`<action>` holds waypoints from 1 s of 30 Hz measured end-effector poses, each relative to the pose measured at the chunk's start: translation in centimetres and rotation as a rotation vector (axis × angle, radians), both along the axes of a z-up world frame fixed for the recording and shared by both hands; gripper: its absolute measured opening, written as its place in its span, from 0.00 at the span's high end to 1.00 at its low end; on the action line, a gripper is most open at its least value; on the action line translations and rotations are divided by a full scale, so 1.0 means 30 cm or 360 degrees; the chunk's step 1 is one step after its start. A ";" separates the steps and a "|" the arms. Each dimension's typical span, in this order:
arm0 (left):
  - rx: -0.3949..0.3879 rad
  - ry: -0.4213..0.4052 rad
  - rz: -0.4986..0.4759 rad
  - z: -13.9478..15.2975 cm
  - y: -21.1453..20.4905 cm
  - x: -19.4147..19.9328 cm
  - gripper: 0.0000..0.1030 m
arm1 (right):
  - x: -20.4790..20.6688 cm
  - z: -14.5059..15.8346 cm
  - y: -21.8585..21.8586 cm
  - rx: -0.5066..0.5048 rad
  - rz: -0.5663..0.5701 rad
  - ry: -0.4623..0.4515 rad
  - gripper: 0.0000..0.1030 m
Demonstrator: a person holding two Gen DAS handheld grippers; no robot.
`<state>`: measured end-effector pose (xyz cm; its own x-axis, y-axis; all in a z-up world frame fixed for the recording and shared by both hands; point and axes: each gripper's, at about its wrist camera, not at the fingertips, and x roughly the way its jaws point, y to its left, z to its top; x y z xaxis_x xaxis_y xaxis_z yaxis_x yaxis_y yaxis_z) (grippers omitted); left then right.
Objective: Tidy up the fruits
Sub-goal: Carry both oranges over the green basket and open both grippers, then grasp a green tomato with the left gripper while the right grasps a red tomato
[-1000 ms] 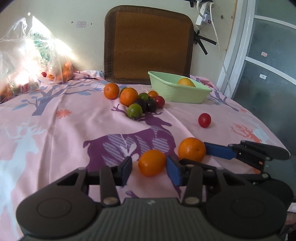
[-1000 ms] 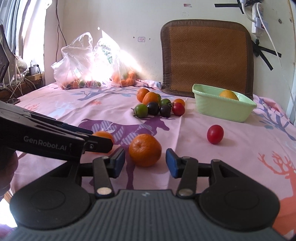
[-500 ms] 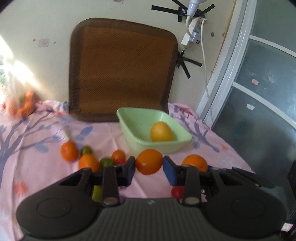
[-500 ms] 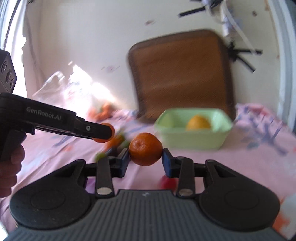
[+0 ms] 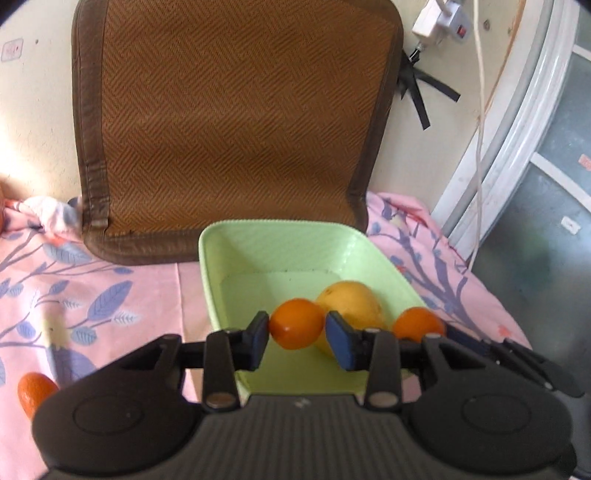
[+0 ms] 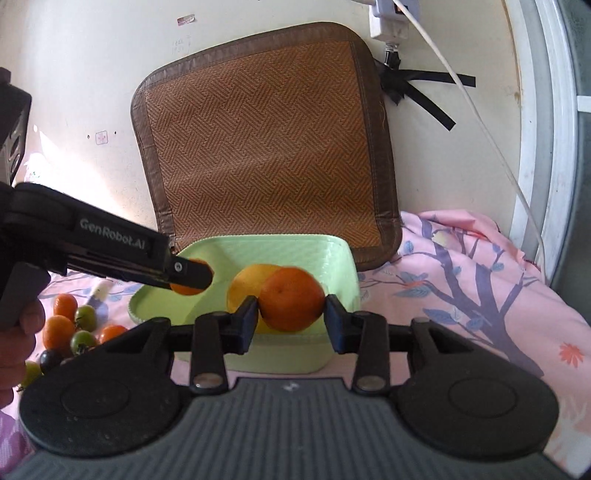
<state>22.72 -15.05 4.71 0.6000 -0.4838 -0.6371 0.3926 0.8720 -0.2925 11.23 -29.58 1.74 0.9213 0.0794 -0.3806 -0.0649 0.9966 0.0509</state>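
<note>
Ahead of my left fingers (image 5: 258,339), the green tub (image 5: 207,266) lies open toward 12 o'clock, its floor bare there. A yellow fruit (image 5: 351,299) blocks 1 o'clock, and my right gripper (image 5: 419,325), with its orange, crowds 3 o'clock. The brown mat (image 5: 236,122) walls off everything past the tub.

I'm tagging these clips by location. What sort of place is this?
Probably a room in a home, not a lab: a pink printed cloth covers the surface, a woven seat cushion leans on the wall, and a power strip hangs taped up beside it.
</note>
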 end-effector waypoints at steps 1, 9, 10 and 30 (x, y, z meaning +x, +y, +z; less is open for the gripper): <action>0.0010 0.0000 0.0011 -0.003 0.003 -0.002 0.56 | 0.004 0.000 0.003 -0.0015 -0.0005 -0.0004 0.55; -0.0128 -0.0108 0.0034 0.108 0.156 -0.128 0.52 | -0.077 0.049 0.004 0.0054 -0.0039 -0.0096 0.52; -0.0148 -0.0135 0.0043 0.123 0.200 -0.164 0.52 | -0.115 0.056 0.013 0.0076 -0.0024 -0.0112 0.52; 0.0086 -0.0143 0.0235 -0.098 0.519 -0.556 0.49 | -0.405 -0.062 0.386 0.0079 0.0377 0.0157 0.53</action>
